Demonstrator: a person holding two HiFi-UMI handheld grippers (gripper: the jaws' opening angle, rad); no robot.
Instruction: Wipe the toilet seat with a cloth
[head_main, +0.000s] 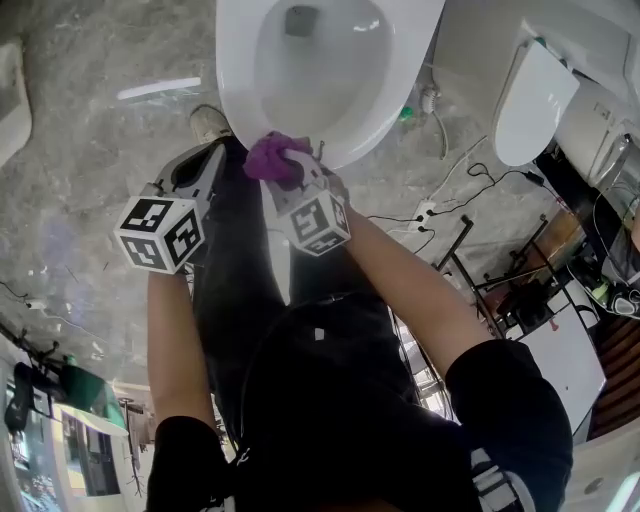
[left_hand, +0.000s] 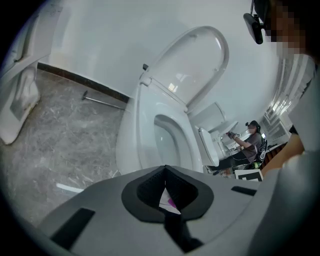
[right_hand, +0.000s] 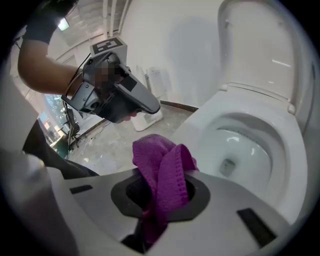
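Clamping cloth (right_hand: 161, 172), right tongs (right_hand: 159, 200) hover by seat rim (head_main: 350, 148).

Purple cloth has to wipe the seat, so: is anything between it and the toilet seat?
Nothing visible. The right gripper holds the purple cloth at the front rim of the toilet seat; the lid is up, the left gripper aside.

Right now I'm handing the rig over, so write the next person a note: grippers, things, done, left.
Left gripper: shut, empty, near the toilet's front.
Right gripper: shut on the purple cloth.
Cloth is by the front edge of the toilet seat; lid up.
Done: cloth gripped and at the seat; how much is wiped, cannot tell.
Left: wipe round the seat.
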